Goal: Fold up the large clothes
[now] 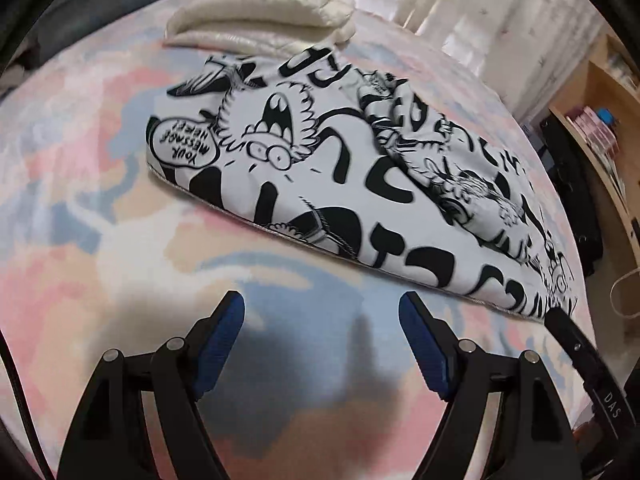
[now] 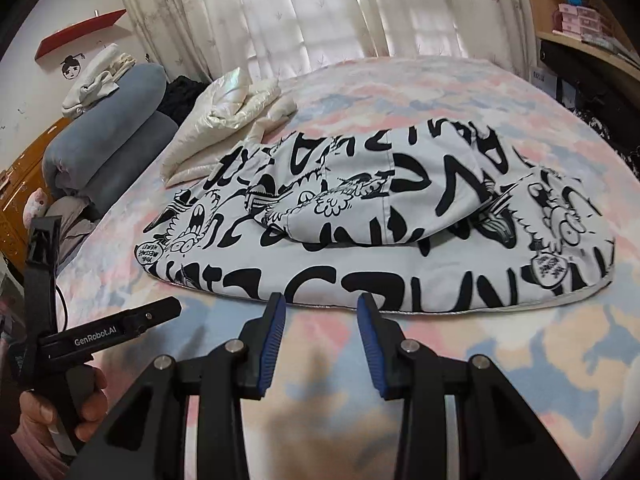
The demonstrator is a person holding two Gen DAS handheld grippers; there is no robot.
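We have the printed garment (image 2: 360, 240) lying flat on the pastel bedspread (image 2: 500, 360), its long near hem facing us, likely so both tools can take that edge and lift it over. Our left gripper (image 1: 322, 308) hangs above bare cover short of the hem, its 2 fingers spread wide and empty. Our right gripper (image 2: 321, 308) sits at the hem, fingers parted with nothing pinched. A cream jacket (image 2: 224, 120) lies folded beyond, just touching the garment's far corner.
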